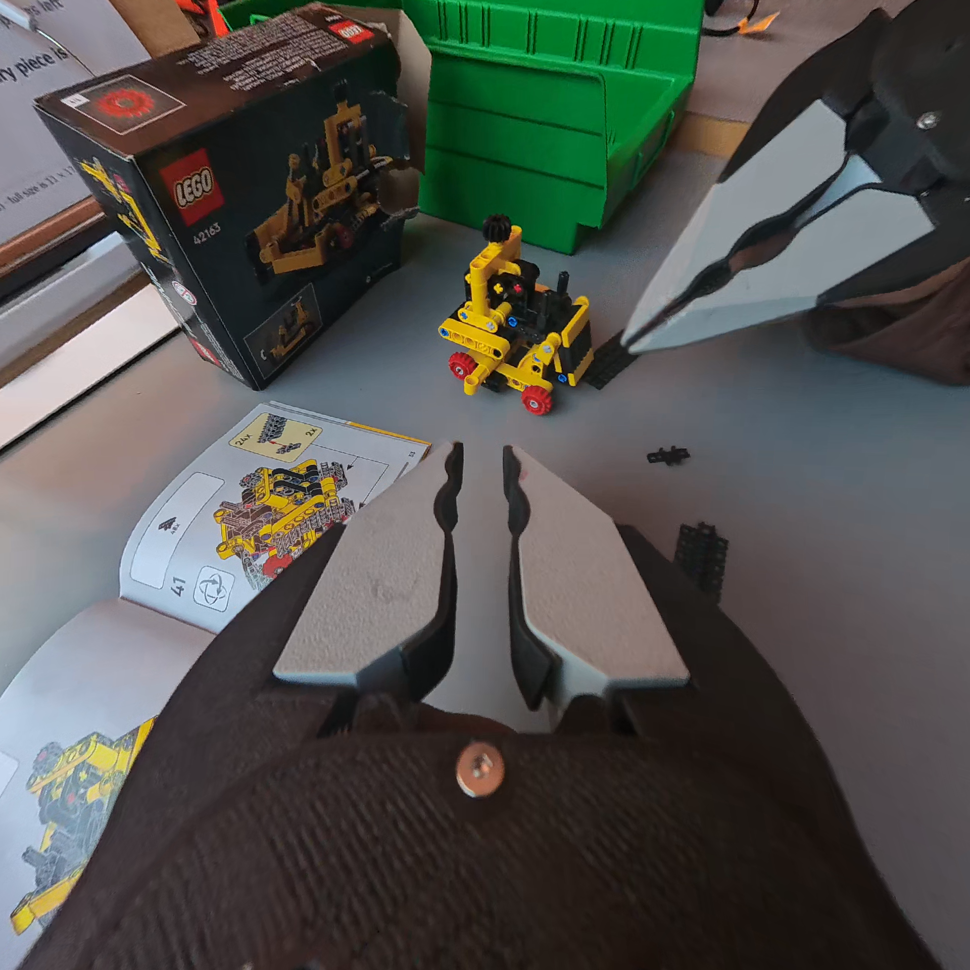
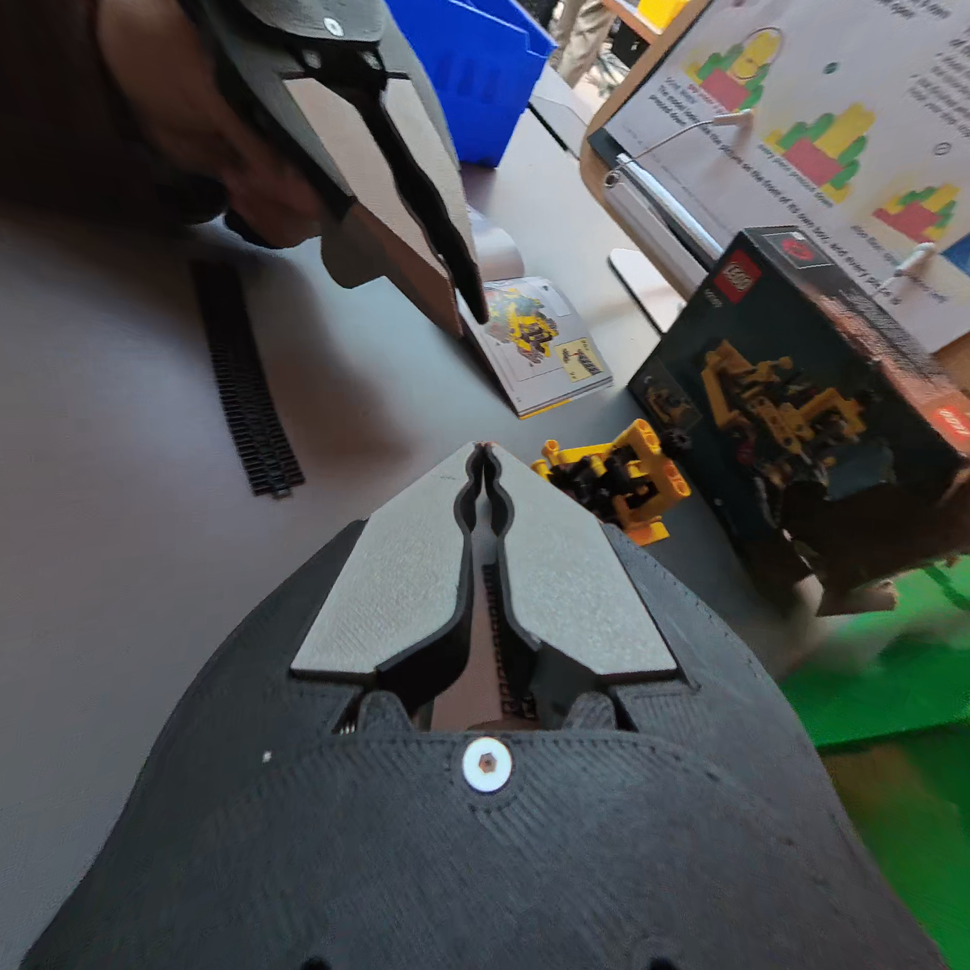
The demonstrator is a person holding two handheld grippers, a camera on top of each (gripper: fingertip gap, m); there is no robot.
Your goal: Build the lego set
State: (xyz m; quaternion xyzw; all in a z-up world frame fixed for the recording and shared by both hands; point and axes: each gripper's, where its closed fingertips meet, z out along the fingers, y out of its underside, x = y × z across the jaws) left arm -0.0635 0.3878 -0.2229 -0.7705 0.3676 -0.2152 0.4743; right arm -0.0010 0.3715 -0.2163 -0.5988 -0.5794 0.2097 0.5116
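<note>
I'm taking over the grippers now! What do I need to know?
Left gripper: open, empty, by the open booklet.
Right gripper: shut, apparently pinching a black track strip beside the bulldozer model.
Done: the model's yellow body stands built.
Left: no tracks fitted yet; a second track strip and a loose black pin lie on the table.

Print marks the set box [image 1: 225, 210], open booklet [image 1: 220, 525] and clipboard sheet [image 2: 819, 131].

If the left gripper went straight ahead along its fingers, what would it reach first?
Bare table first; beyond that, the left gripper lines up roughly with the yellow bulldozer model, likely its red-wheeled end. Its height above the table is unclear.
</note>
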